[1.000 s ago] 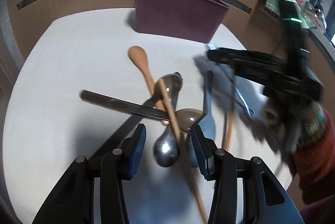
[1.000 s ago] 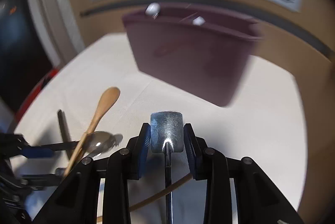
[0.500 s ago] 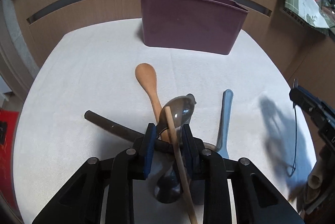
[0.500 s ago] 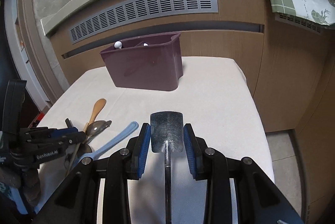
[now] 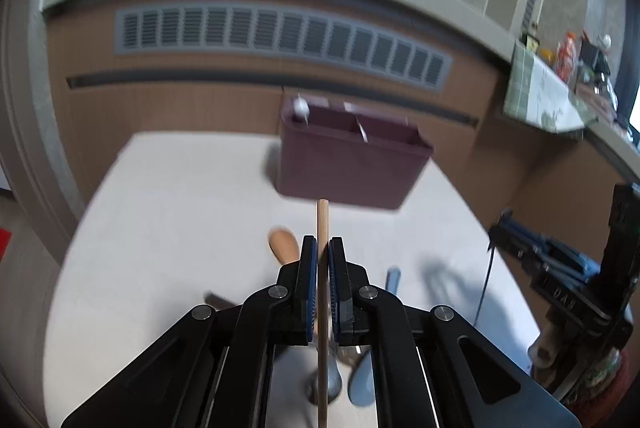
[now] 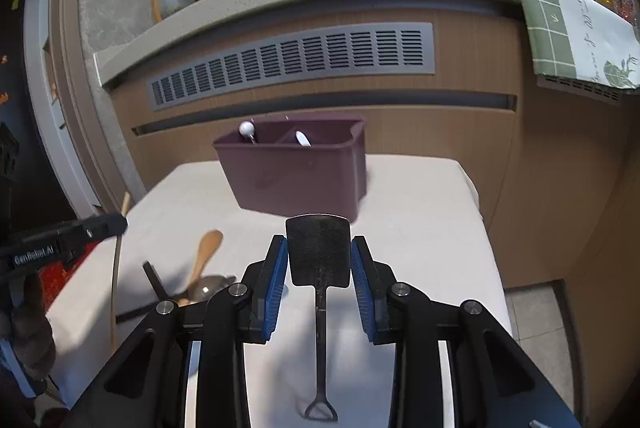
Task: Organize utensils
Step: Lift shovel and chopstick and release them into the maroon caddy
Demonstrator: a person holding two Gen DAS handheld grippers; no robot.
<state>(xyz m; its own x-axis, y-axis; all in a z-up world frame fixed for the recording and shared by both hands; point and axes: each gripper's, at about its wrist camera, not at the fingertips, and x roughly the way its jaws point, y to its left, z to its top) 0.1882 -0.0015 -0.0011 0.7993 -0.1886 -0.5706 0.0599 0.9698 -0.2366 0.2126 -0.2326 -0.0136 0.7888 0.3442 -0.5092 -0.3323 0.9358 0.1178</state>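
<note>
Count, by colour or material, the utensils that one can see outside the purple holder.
Wood: 2 (stick, wooden spoon)
Metal: 2 (shovel-shaped utensil, metal spoon)
Blue-grey: 1 (blue-grey spoon)
Black: 1 (knife-like piece)
Total: 6. The pile is partly hidden, so more may lie there.

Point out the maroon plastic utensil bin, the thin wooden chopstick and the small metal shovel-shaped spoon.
maroon plastic utensil bin (image 6: 304,184), right wrist view, front wall
thin wooden chopstick (image 5: 322,220), left wrist view, tip
small metal shovel-shaped spoon (image 6: 318,248), right wrist view, blade
</note>
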